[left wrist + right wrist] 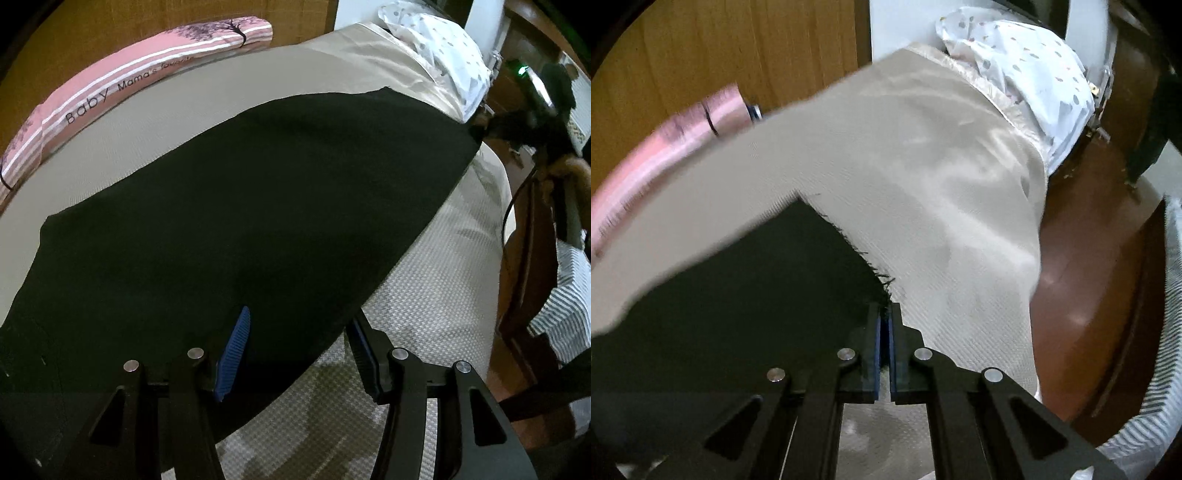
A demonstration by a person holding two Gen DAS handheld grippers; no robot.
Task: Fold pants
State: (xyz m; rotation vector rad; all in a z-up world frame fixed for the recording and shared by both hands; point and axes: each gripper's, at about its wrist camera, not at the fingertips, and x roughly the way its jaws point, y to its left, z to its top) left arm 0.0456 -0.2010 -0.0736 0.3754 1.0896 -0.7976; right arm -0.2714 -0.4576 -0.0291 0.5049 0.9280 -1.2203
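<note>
Pants point(240, 206), black, lie spread flat across the beige bed cover point(177, 122), running from near my left gripper to the far right end of the bed. On my left wrist view, my left gripper point(299, 354) has its jaws spread wide; one blue ribbed pad point(234, 358) rests over the near edge of the dark cloth, the other finger point(364, 354) sits just past that edge over the patterned cover, and nothing is pinched between them. On my right wrist view, my right gripper point(885, 325) has its two blue pads drawn almost together, clamped on the frayed hem of the pants point(750, 288) at their corner. Loose threads stick out along that edge just above the fingertips. A pink striped bolster point(110, 85) printed "Baby" lies along the far side of the bed against a wooden panel point(720, 51). A white spotted pillow point(447, 55) sits at the far corner. Brown wooden furniture point(1089, 258) stands beside the bed on the right.
</note>
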